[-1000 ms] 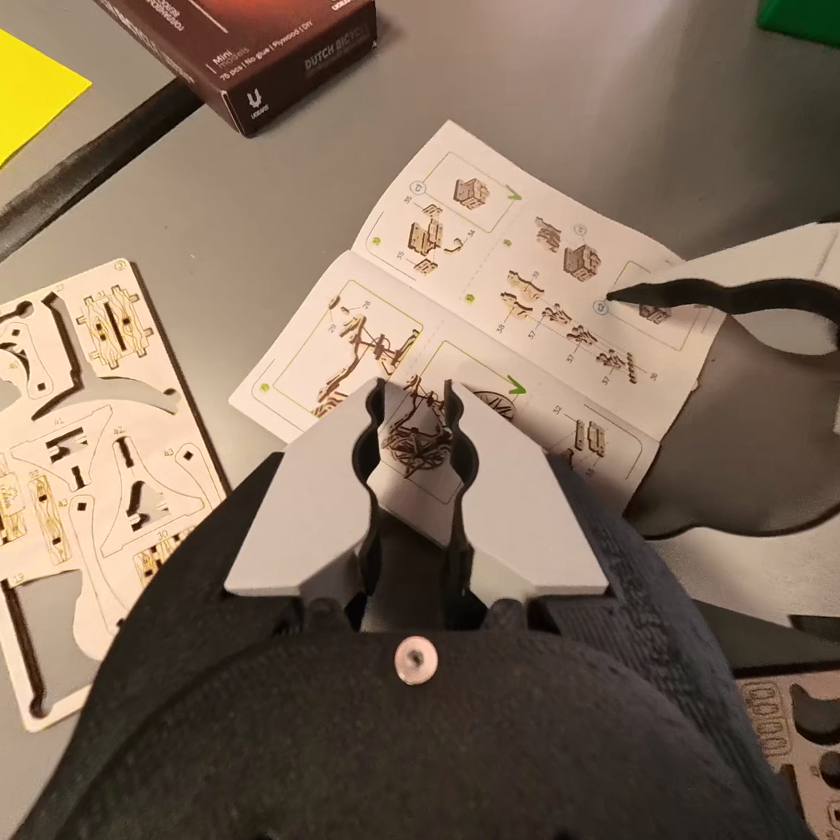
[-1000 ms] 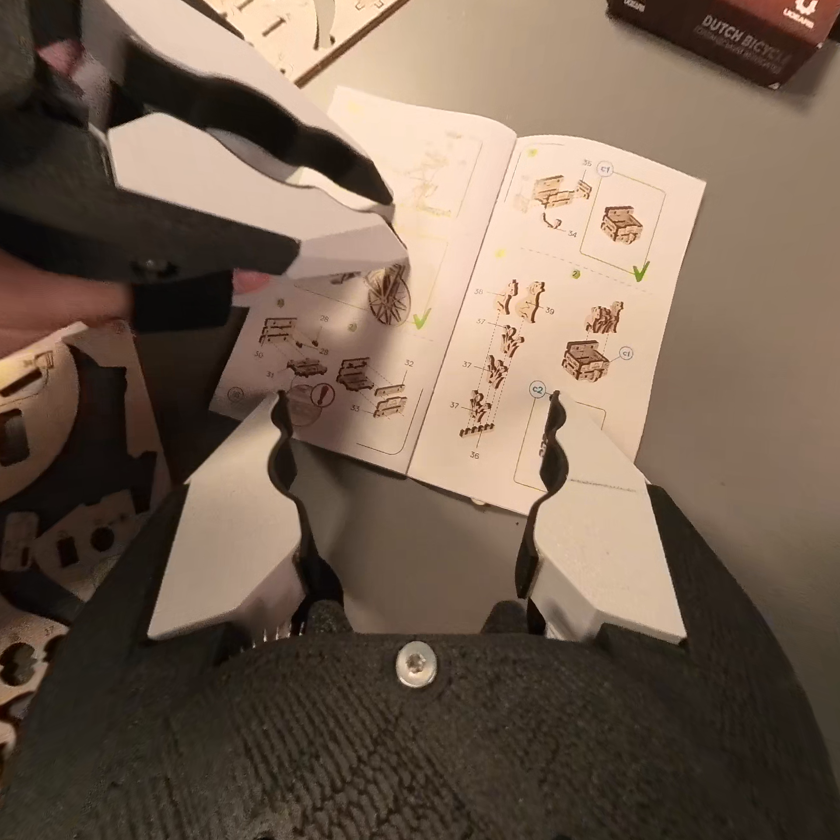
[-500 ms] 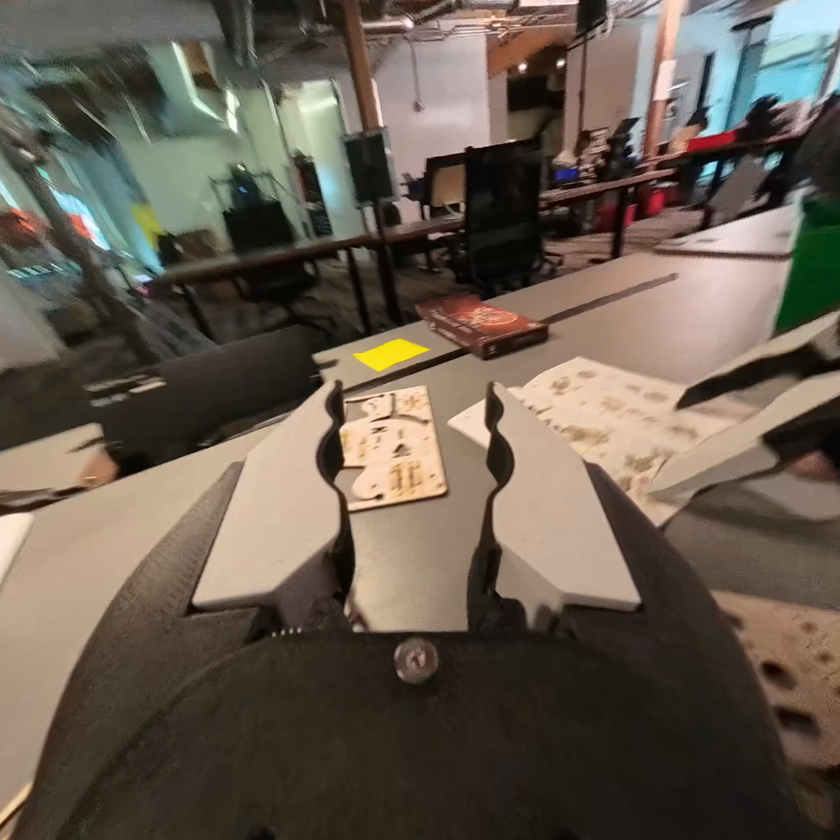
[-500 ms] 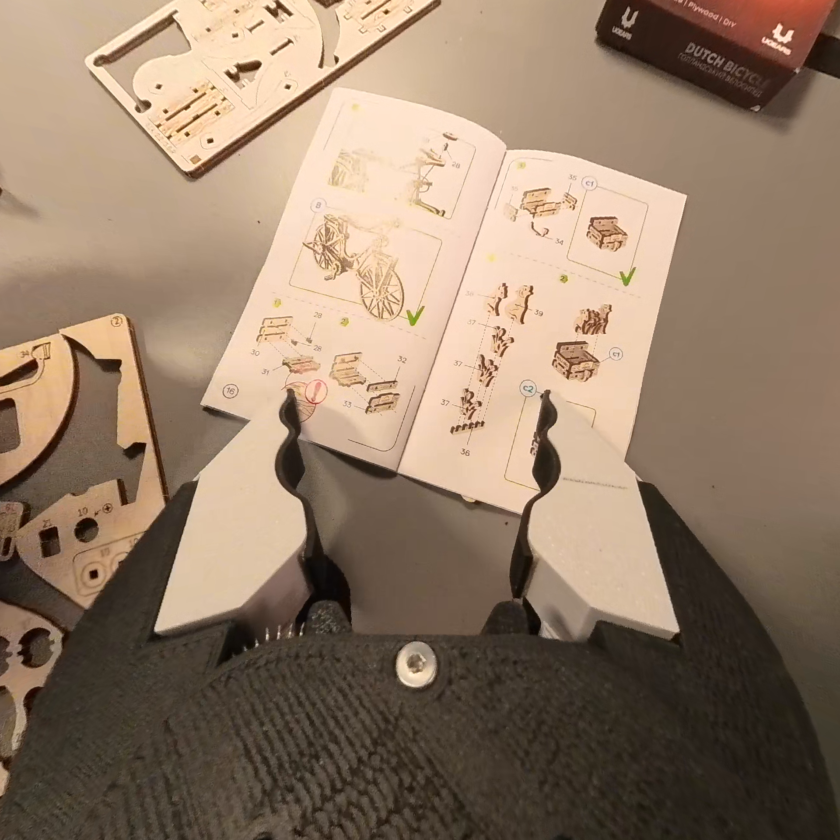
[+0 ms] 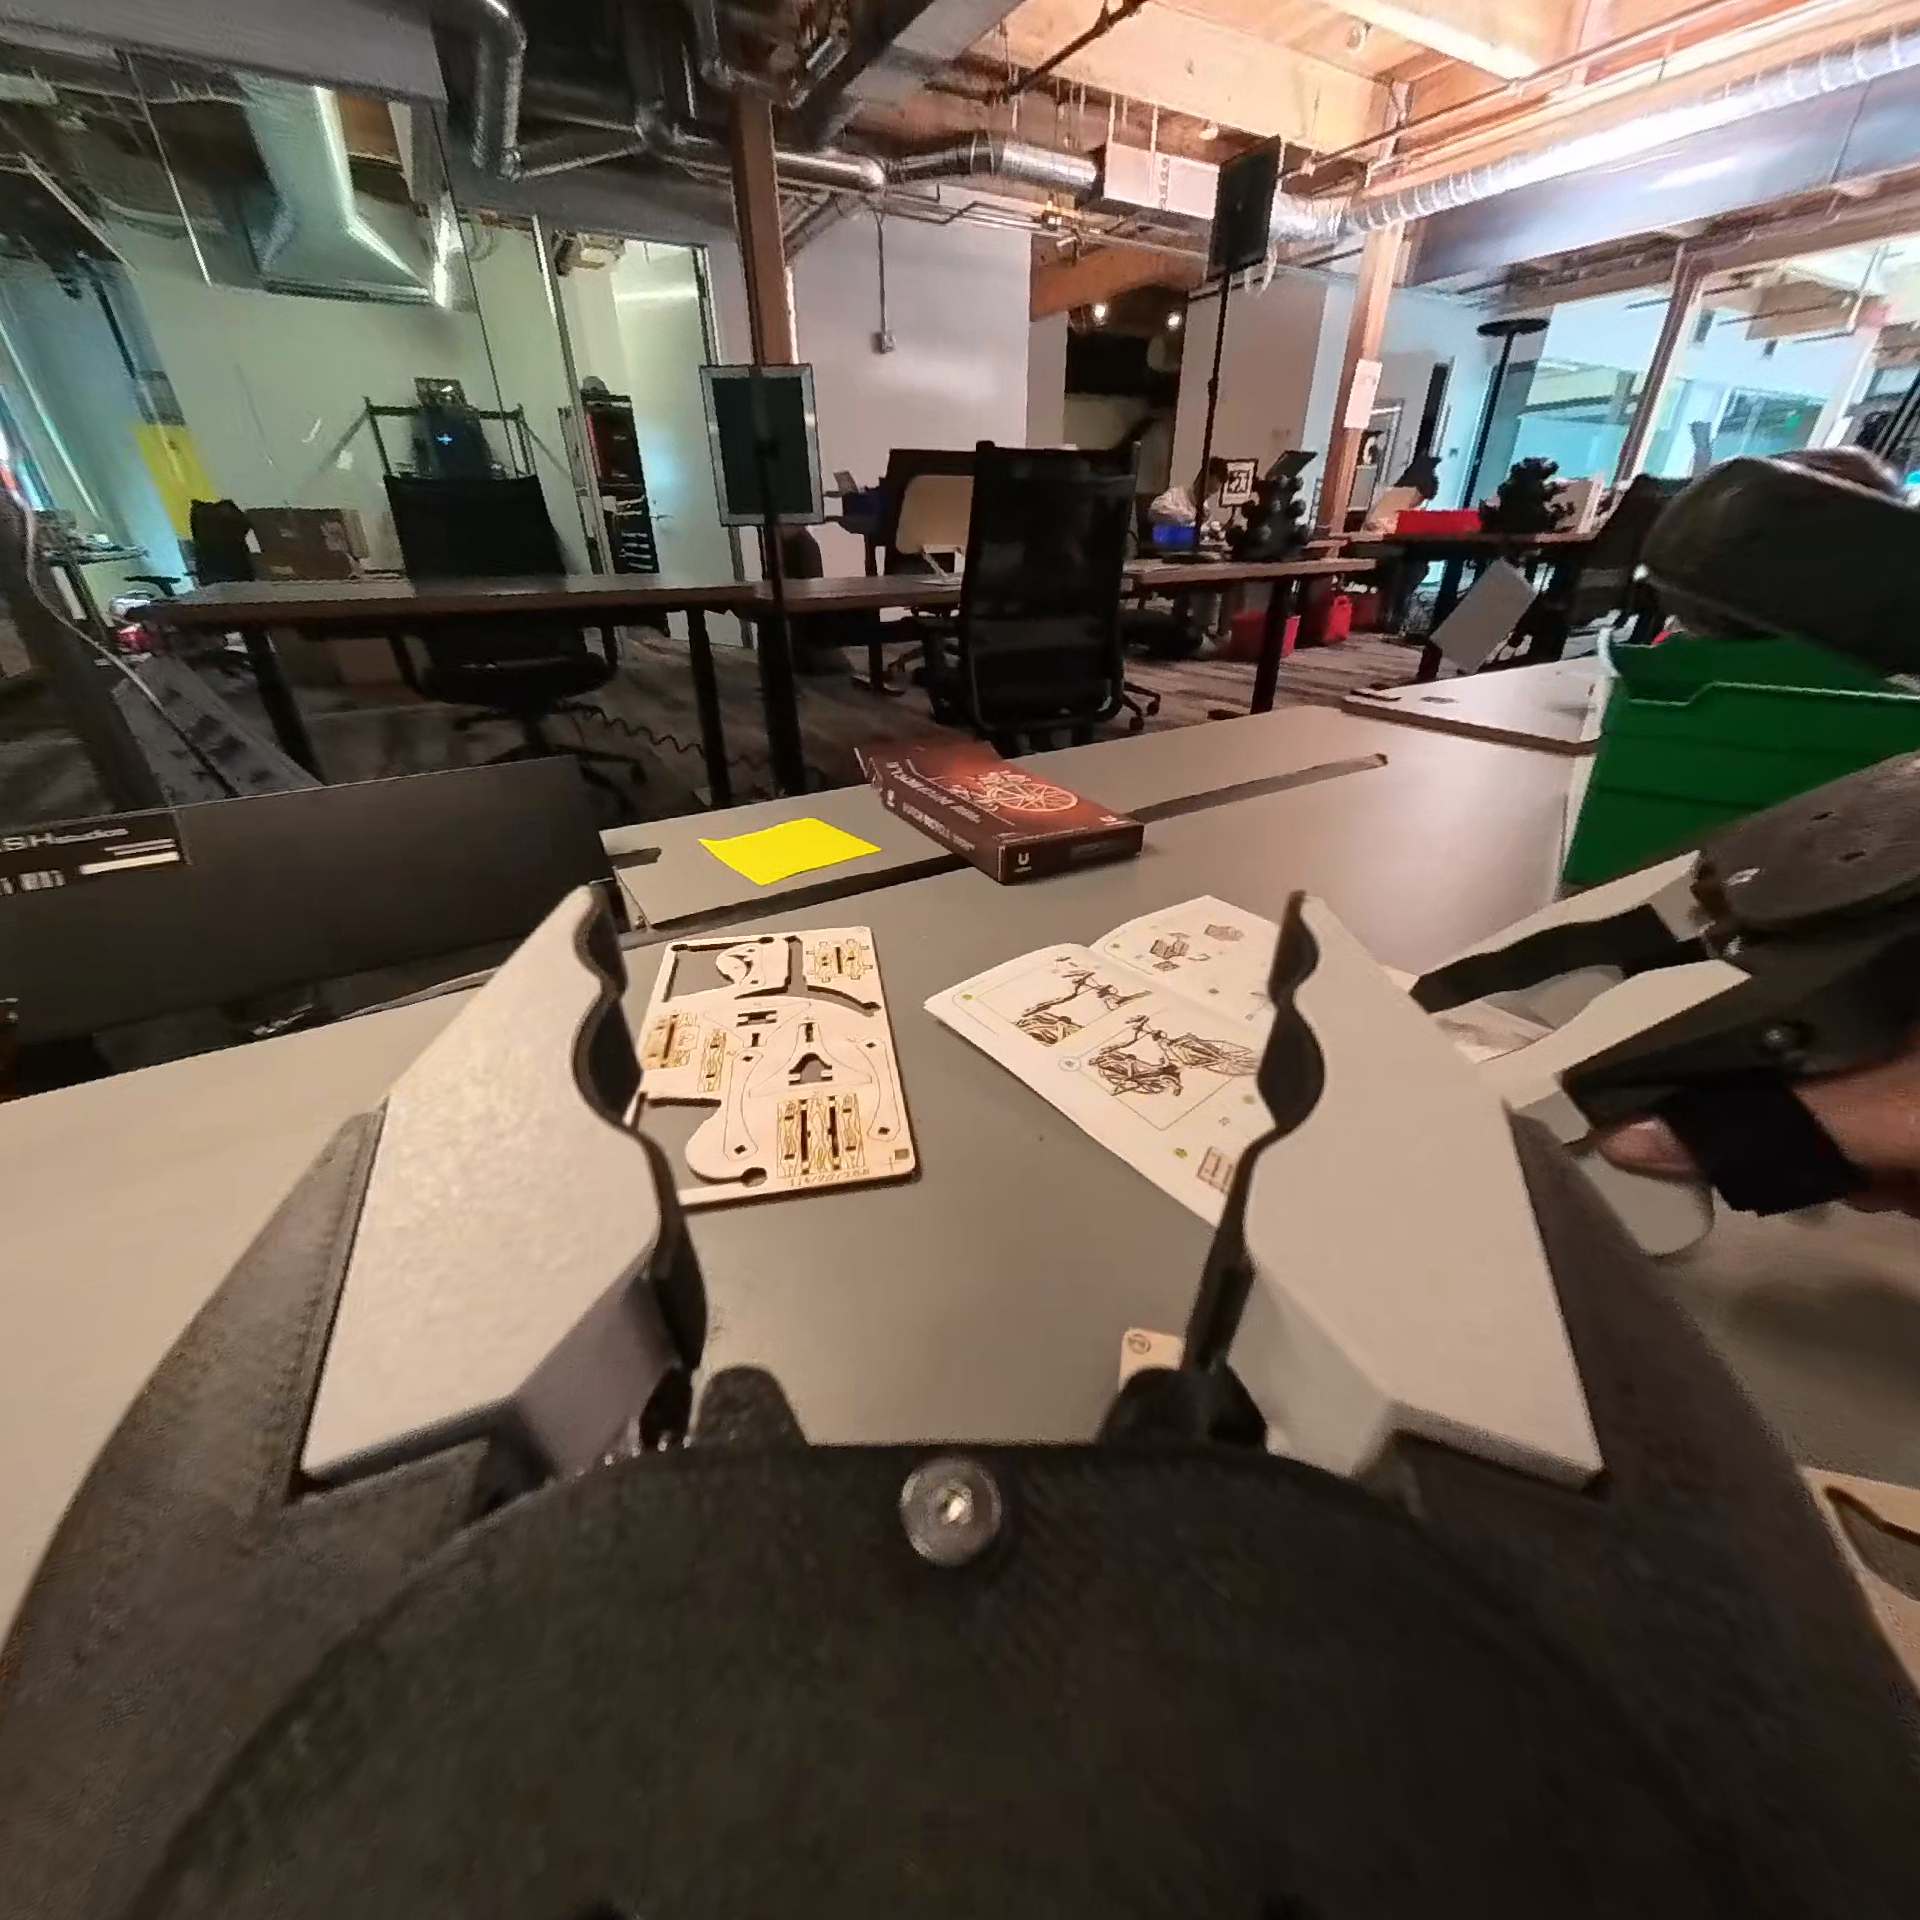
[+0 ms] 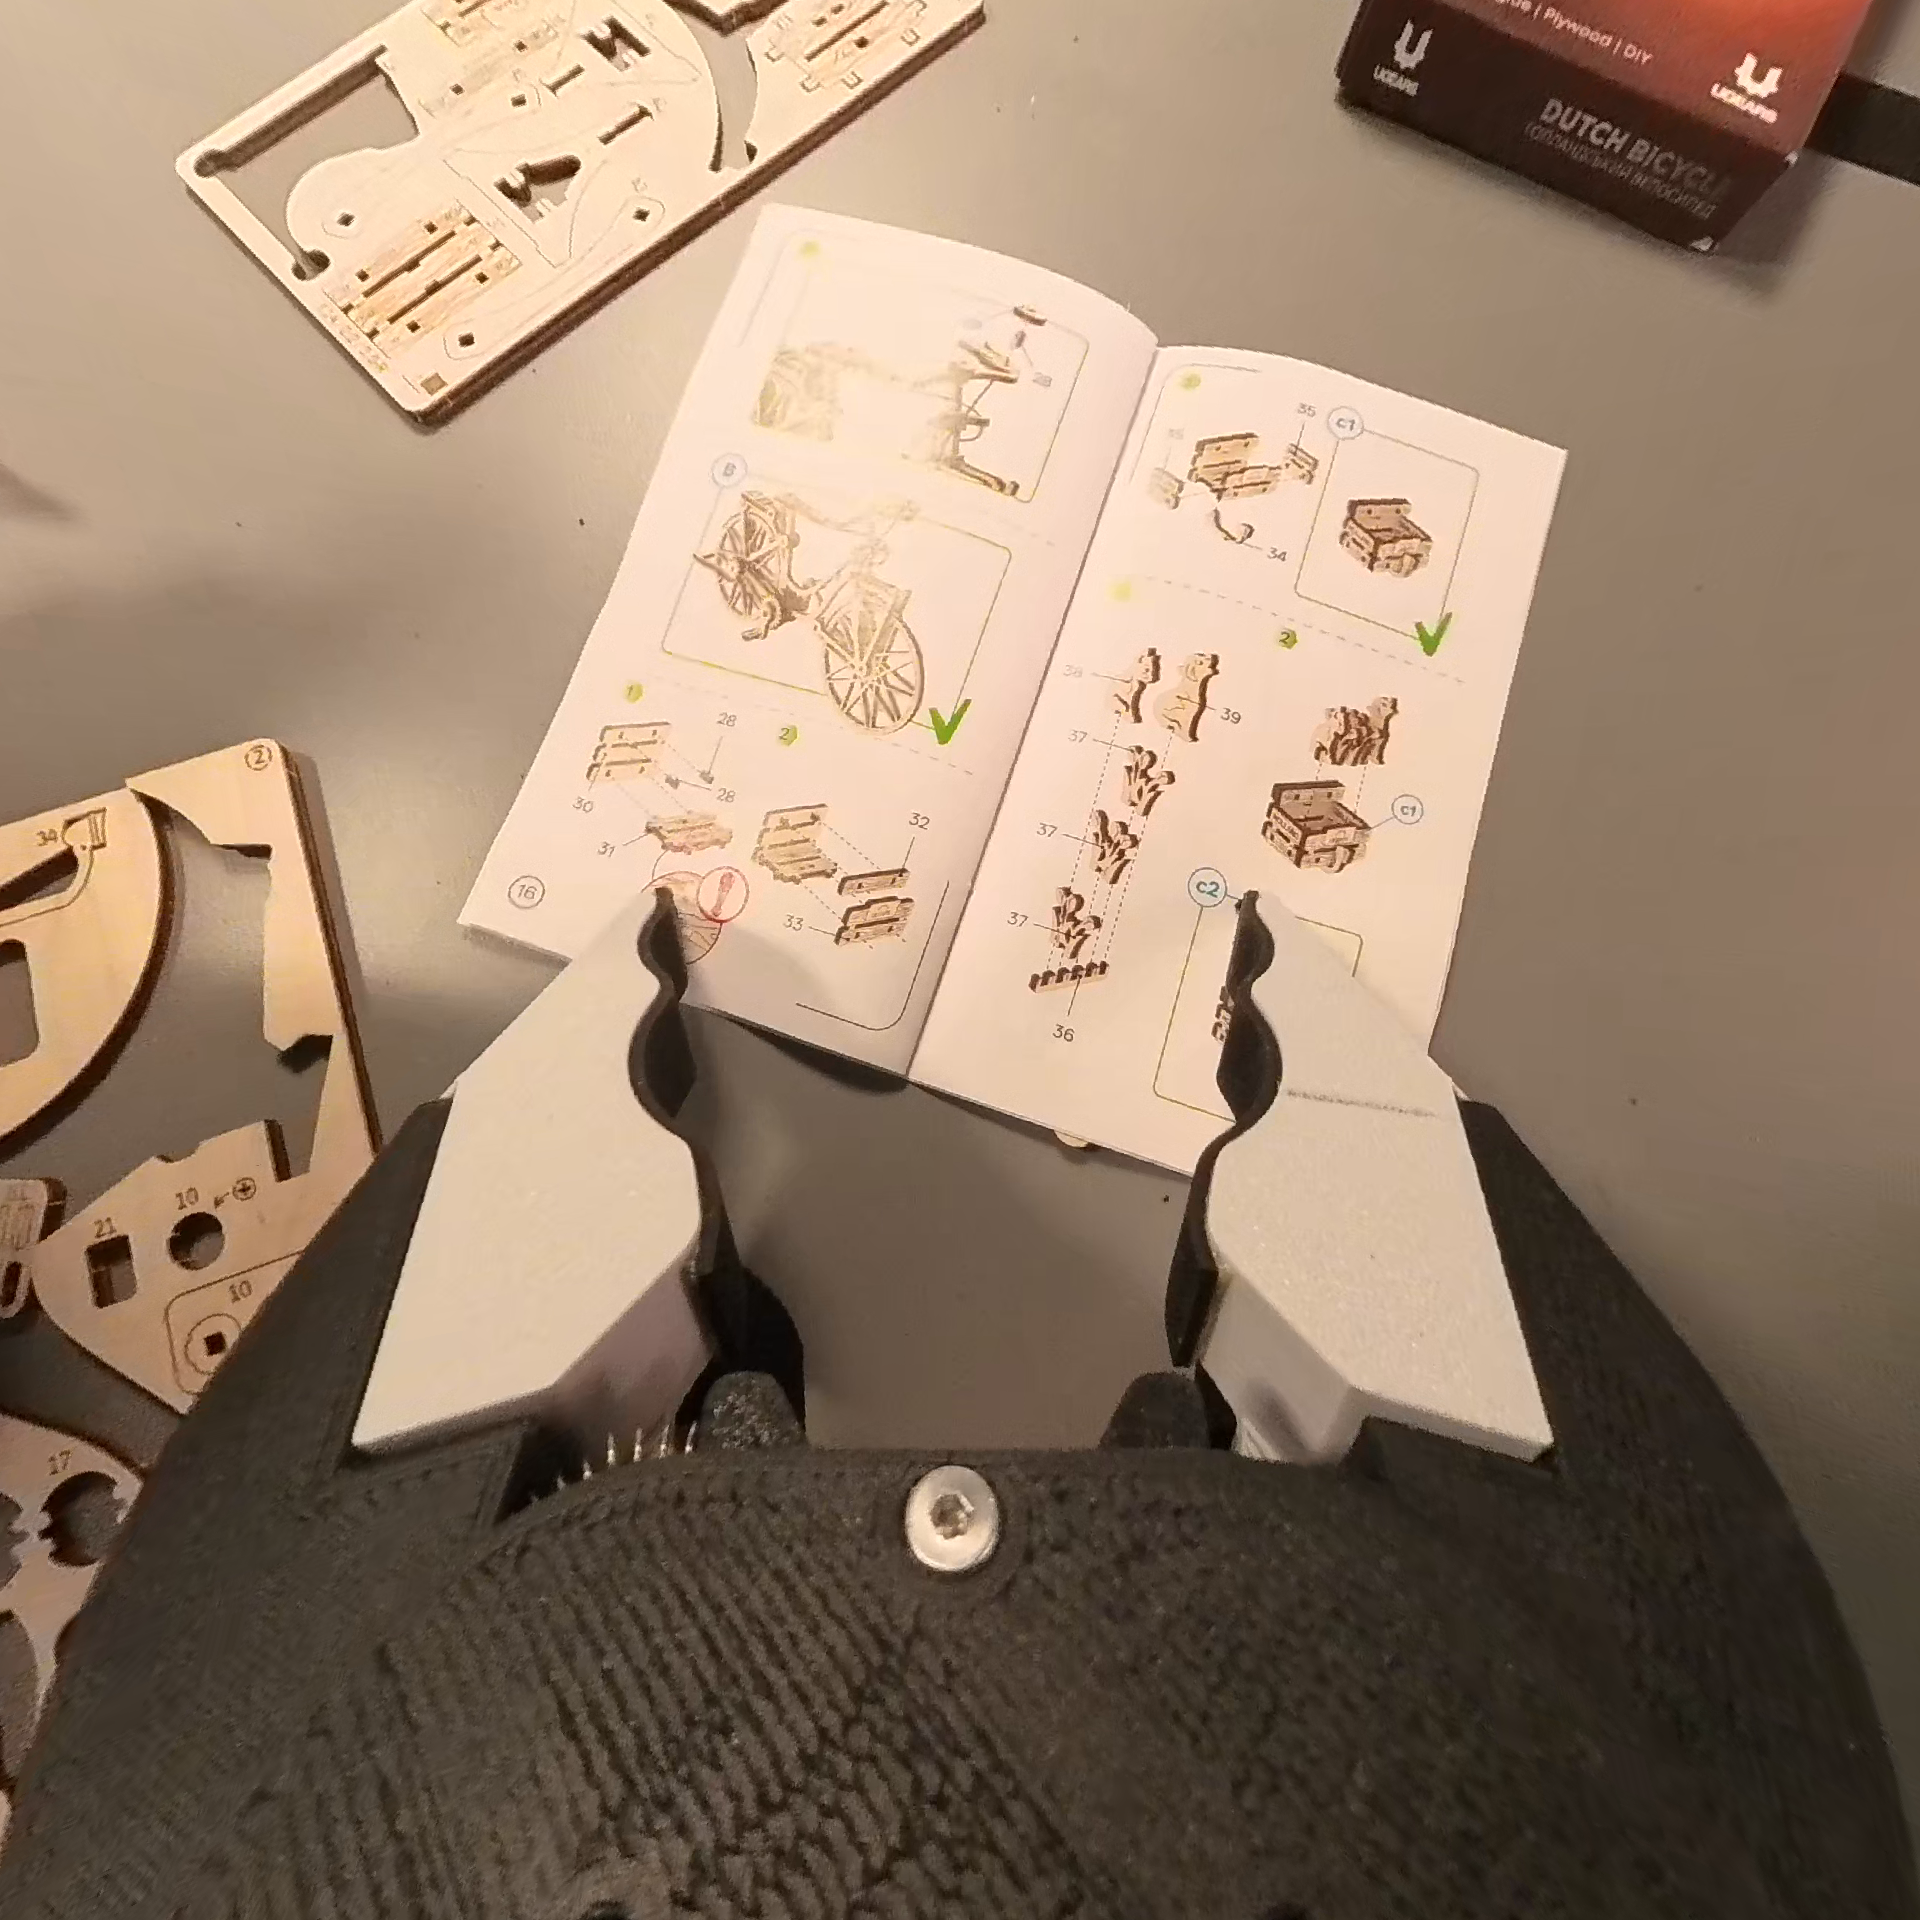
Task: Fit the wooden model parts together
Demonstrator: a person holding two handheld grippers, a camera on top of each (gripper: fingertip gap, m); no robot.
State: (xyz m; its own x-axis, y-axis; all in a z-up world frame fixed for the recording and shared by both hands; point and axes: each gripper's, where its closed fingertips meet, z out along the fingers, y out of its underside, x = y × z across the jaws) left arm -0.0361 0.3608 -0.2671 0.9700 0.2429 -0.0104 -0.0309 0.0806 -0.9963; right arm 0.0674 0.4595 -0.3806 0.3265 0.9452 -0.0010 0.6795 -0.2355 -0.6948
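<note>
A pale wooden parts sheet (image 5: 779, 1060) lies flat on the grey table ahead of my left gripper (image 5: 945, 914), which is open, empty and held above the table. It also shows at the top left of the right wrist view (image 6: 582, 177). A second wooden sheet (image 6: 156, 987) with cut-out holes lies to the left of my right gripper (image 6: 951, 904). That gripper is open and empty, with its fingertips over the near edge of the open instruction booklet (image 6: 1039, 644). The right gripper (image 5: 1538, 977) also shows at the right of the left wrist view, held by a hand.
A dark brown kit box (image 5: 997, 821) and a yellow note (image 5: 790, 847) lie at the far side of the table. A green bin (image 5: 1745, 758) stands at the far right. The box also shows in the right wrist view (image 6: 1621, 104). Desks and chairs fill the room beyond.
My left gripper has let go of the booklet page, risen, tilted up to face across the room and opened wide. My right gripper has stayed open over the booklet.
</note>
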